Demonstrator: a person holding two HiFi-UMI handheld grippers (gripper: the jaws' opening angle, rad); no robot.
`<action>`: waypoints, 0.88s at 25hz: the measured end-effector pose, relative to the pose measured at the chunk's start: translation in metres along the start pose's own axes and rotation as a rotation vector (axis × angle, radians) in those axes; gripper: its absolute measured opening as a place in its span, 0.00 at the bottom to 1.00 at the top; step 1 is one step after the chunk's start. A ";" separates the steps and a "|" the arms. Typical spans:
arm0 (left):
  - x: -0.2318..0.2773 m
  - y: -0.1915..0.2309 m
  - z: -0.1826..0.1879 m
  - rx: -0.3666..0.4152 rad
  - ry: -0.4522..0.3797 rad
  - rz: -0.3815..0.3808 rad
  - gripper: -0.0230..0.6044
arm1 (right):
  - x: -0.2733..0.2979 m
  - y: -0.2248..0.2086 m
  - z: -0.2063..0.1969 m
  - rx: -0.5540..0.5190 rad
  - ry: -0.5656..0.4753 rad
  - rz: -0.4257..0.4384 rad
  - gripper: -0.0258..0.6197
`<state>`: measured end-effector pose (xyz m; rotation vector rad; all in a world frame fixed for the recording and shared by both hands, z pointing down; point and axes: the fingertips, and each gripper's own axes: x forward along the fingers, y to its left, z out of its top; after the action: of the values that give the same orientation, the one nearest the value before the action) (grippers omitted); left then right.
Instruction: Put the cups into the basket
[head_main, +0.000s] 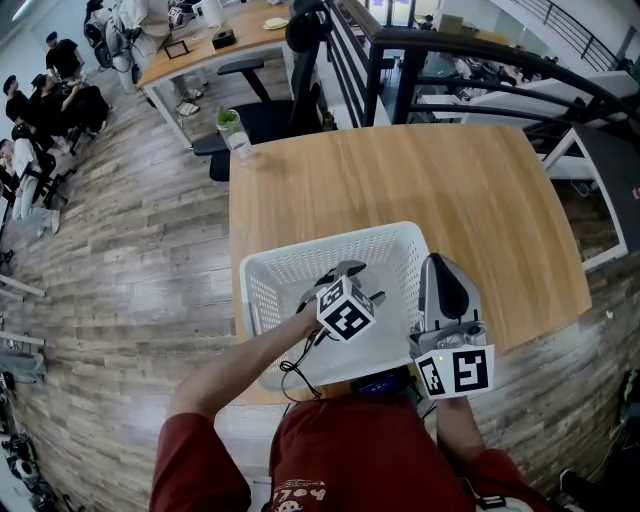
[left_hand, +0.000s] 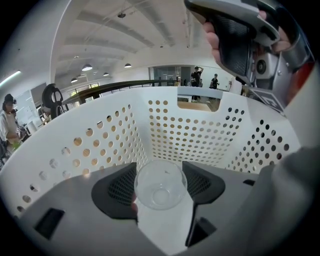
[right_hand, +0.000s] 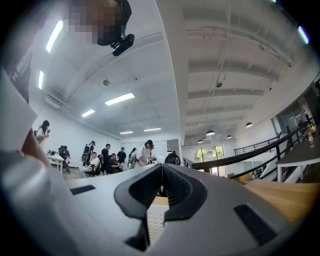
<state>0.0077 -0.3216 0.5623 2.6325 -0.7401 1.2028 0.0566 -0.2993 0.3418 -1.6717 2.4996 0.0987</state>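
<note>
A clear plastic cup (left_hand: 160, 189) sits between the dark pads of my left gripper (left_hand: 160, 175), mouth toward the camera, and both pads touch its sides. That gripper (head_main: 348, 275) points down inside the white perforated basket (head_main: 330, 237), whose holed walls (left_hand: 190, 130) fill the left gripper view. My right gripper (head_main: 438, 265) hovers just outside the basket's right rim. In the right gripper view its jaws (right_hand: 161, 170) are shut, pads meeting at the tips with nothing between them. The cup is hidden in the head view.
The basket stands at the near edge of a wooden table (head_main: 450, 190). A clear cup with something green in it (head_main: 234, 132) stands at the table's far left corner. An office chair (head_main: 260, 120) is beyond the table. People sit far off at the left.
</note>
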 end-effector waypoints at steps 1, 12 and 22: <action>0.000 0.000 -0.001 0.002 0.004 -0.002 0.50 | 0.000 0.000 0.000 -0.001 0.000 0.000 0.06; 0.002 -0.001 -0.005 -0.009 0.011 0.013 0.50 | -0.004 -0.005 0.000 0.004 -0.002 -0.010 0.06; 0.001 -0.004 -0.005 0.019 0.013 0.025 0.59 | -0.001 -0.004 -0.001 0.003 -0.002 -0.007 0.06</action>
<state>0.0070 -0.3172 0.5664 2.6350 -0.7658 1.2386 0.0604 -0.2995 0.3427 -1.6780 2.4908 0.0953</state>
